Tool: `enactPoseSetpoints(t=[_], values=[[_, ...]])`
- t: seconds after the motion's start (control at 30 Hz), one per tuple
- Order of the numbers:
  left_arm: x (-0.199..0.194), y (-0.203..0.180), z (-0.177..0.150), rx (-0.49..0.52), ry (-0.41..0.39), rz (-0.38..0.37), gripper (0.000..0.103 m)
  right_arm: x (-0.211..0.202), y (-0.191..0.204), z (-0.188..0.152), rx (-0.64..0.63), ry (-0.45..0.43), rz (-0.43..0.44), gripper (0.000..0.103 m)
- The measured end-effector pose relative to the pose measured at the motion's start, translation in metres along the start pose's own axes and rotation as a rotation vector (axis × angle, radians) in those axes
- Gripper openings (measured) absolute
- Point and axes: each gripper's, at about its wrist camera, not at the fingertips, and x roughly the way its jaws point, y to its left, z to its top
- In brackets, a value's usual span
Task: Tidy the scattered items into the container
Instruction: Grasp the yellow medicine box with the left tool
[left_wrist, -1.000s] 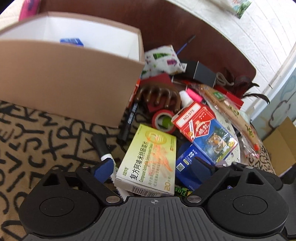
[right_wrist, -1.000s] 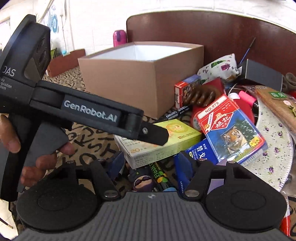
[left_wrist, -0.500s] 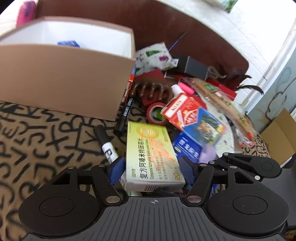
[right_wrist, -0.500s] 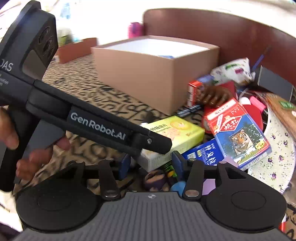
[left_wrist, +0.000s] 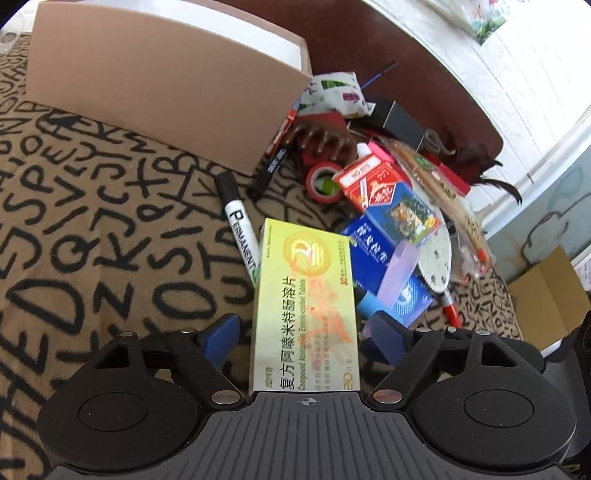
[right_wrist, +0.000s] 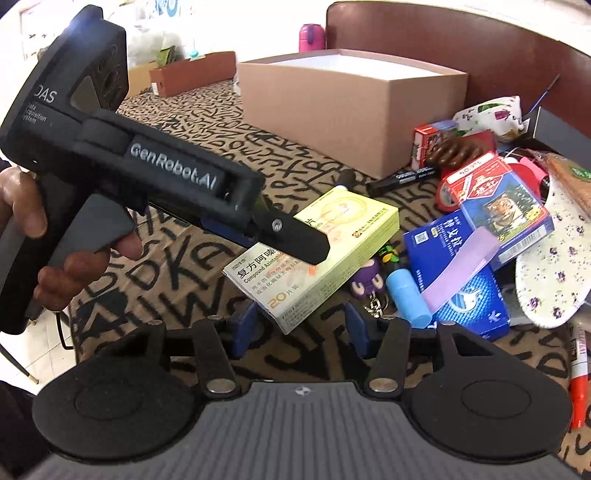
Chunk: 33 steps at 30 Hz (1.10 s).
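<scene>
A yellow-green medicine box lies between the fingers of my left gripper. The jaws stand open on either side of it, with a small gap at each pad. It also shows in the right wrist view, with the left gripper's body over it. My right gripper is open and empty, just in front of the box's near corner. The brown cardboard container stands at the back left, also seen from the right wrist. Scattered items lie to the right.
A permanent marker lies left of the medicine box. A red-and-blue card box, blue boxes, red tape roll, brown comb, flowered pouch and a blue tube crowd the right. A patterned cloth covers the table.
My left gripper has moved forward and squared up around the medicine box, jaws widening. My right gripper has drawn back and its jaws have opened wider.
</scene>
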Motion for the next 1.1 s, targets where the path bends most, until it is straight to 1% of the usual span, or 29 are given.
enactPoseSetpoints(t=[0.07,0.1,0.17,0.2,0.37,0.43,0.53,0.57,0.77,0.9,1.03,1.1], values=[[0.005,0.0,0.001,0.017,0.011,0.015,0.088,0.002,0.001,0.001,-0.007,0.003,0.003,0.057],[0.007,0.0,0.002,0.019,0.021,0.005,0.086,0.004,0.001,0.001,-0.012,0.004,0.007,0.057],[0.013,0.003,0.001,0.01,0.048,-0.024,0.078,0.007,0.001,0.002,-0.019,0.01,0.012,0.057],[0.015,0.004,0.001,0.007,0.056,-0.032,0.078,0.008,0.001,0.002,-0.022,0.014,0.013,0.057],[0.011,0.006,0.001,-0.002,0.042,-0.034,0.08,0.006,0.001,0.003,-0.034,0.009,0.008,0.058],[0.011,0.009,0.002,-0.012,0.035,-0.026,0.081,0.007,0.0,0.004,-0.038,0.006,0.003,0.061],[0.011,0.011,0.002,-0.019,0.042,-0.036,0.078,0.009,0.001,0.005,-0.04,0.013,0.003,0.062],[0.011,0.011,0.002,-0.015,0.043,-0.044,0.074,0.01,0.002,0.005,-0.044,0.014,0.004,0.062],[0.011,0.011,0.0,-0.02,0.044,-0.055,0.076,0.011,0.003,0.006,-0.053,0.017,0.008,0.059],[0.011,0.011,-0.001,-0.019,0.038,-0.062,0.075,0.012,0.002,0.007,-0.048,0.023,0.01,0.06],[0.01,0.014,-0.005,-0.04,0.014,-0.063,0.076,0.014,0.003,0.008,-0.056,0.029,0.016,0.06],[0.01,0.015,-0.007,-0.052,-0.001,-0.064,0.078,0.015,0.002,0.008,-0.056,0.032,0.018,0.061]])
